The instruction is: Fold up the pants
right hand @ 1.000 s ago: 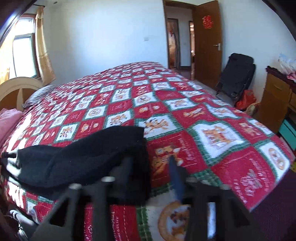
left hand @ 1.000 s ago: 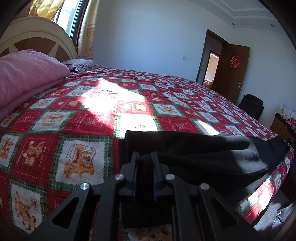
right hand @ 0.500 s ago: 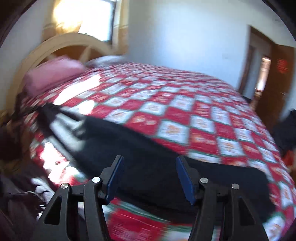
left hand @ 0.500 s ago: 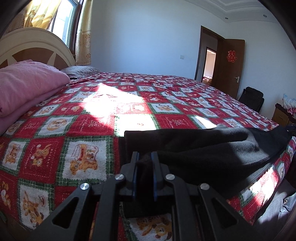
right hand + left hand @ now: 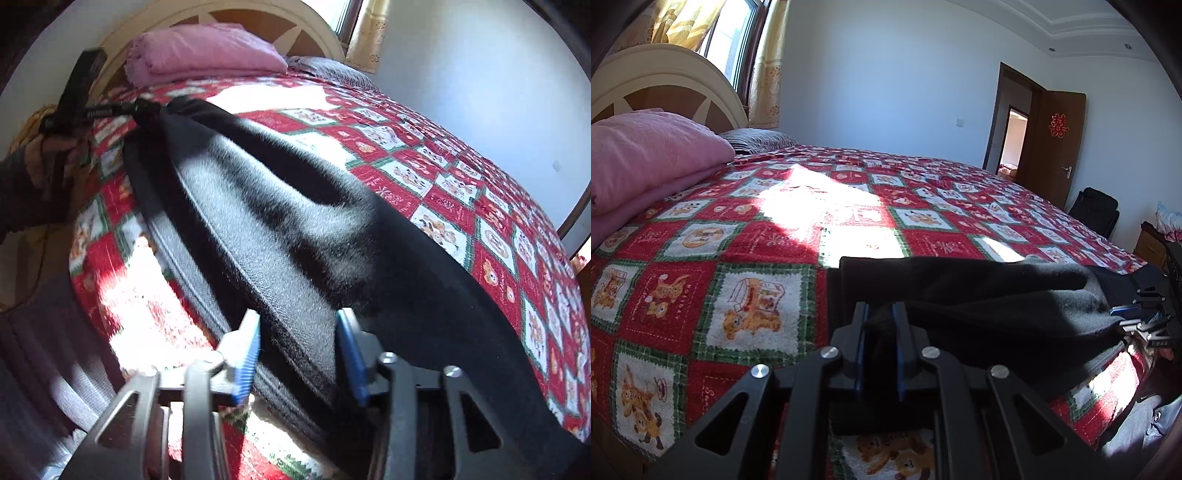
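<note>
The black pants lay stretched along the near edge of the bed, on its red-and-white checked cover, their long axis running from one hand-held gripper to the other. The left hand-held gripper was clamped tight on a bunched fold at one end of the cloth, its blue pads almost meeting with the fabric pinched between them. From there the garment ran off to that gripper's right, rumpled and partly lifted. At the far end the right hand-held gripper straddled a flat ribbed band of the pants, jaws closing, the fabric between the blue pads but a gap visible on each side, so it had not yet bitten. I judged the right one to be the nearer to the next grip, since the band lay straight ahead of it, in line with its fingers. A folded pink quilt sat by the headboard, well apart from the pants. No containers stood on the bed, as far as I could see.
</note>
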